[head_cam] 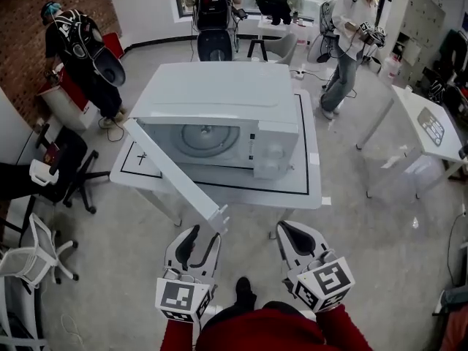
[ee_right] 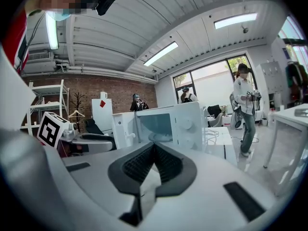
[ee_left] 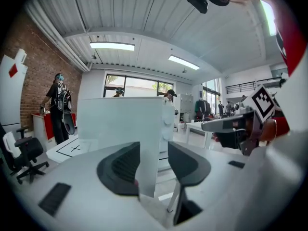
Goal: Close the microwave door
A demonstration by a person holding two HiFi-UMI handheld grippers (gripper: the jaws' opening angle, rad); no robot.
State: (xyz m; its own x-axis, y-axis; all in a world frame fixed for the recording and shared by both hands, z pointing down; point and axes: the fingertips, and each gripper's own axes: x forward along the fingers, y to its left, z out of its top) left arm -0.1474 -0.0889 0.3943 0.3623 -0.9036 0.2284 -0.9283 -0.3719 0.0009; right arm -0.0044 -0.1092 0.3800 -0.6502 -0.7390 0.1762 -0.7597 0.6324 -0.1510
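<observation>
A white microwave (head_cam: 219,115) stands on a white table (head_cam: 311,167). Its door (head_cam: 175,170) is swung wide open and slants toward me, with the free end near my left gripper (head_cam: 203,238). In the left gripper view the door (ee_left: 120,124) fills the middle. Its edge stands between the open jaws of the left gripper (ee_left: 154,150), and neither pad presses on it. My right gripper (head_cam: 290,230) hangs in front of the table's near edge, jaws shut on nothing. The right gripper view shows that gripper (ee_right: 154,146) pointing at the microwave (ee_right: 168,124) and its open cavity.
Several people stand around: one at the far left (head_cam: 77,42), one at the back (head_cam: 214,6), one at the far right (head_cam: 351,35). A black office chair (head_cam: 66,167) and a white chair (head_cam: 33,251) stand to the left. Another white table (head_cam: 431,126) is at the right.
</observation>
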